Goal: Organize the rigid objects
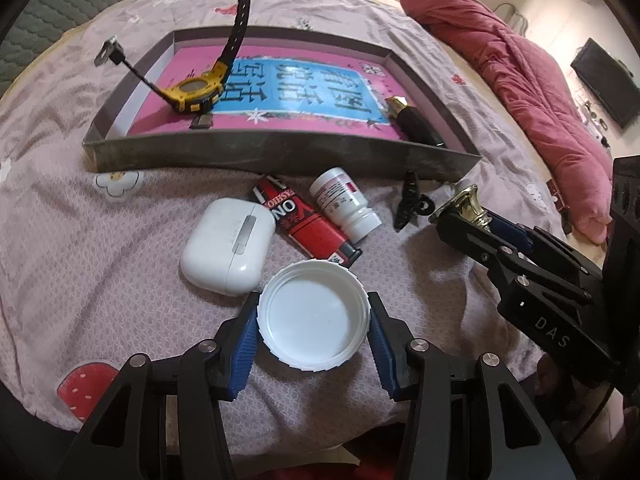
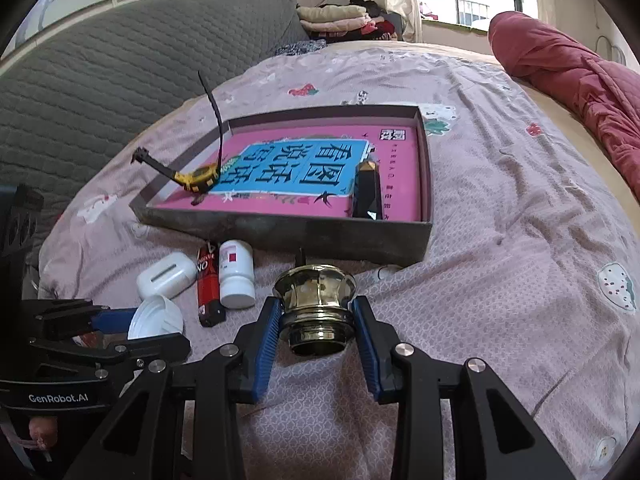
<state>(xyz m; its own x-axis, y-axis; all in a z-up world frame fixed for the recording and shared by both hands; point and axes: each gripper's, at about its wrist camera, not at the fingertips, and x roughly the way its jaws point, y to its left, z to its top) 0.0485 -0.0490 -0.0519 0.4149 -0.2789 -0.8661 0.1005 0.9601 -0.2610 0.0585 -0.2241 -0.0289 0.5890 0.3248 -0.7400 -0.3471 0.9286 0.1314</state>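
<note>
White ribbed plastic cap [image 1: 314,316], round and open side up, sat on the bed between the left claw [image 1: 313,334] blue ridged pads, pressed at both sides. Right claw [image 2: 317,322] was clamped on a shiny fluted brass knob [image 2: 314,300]. Smooth white earbud case [image 1: 228,246], red lighter [image 1: 310,226] and white pill bottle [image 1: 346,204] lay close together just beyond. Shallow grey cardboard tray [image 1: 280,156] stood behind with free pink floor; bedsheet [image 2: 520,280] lay open rightward.
</note>
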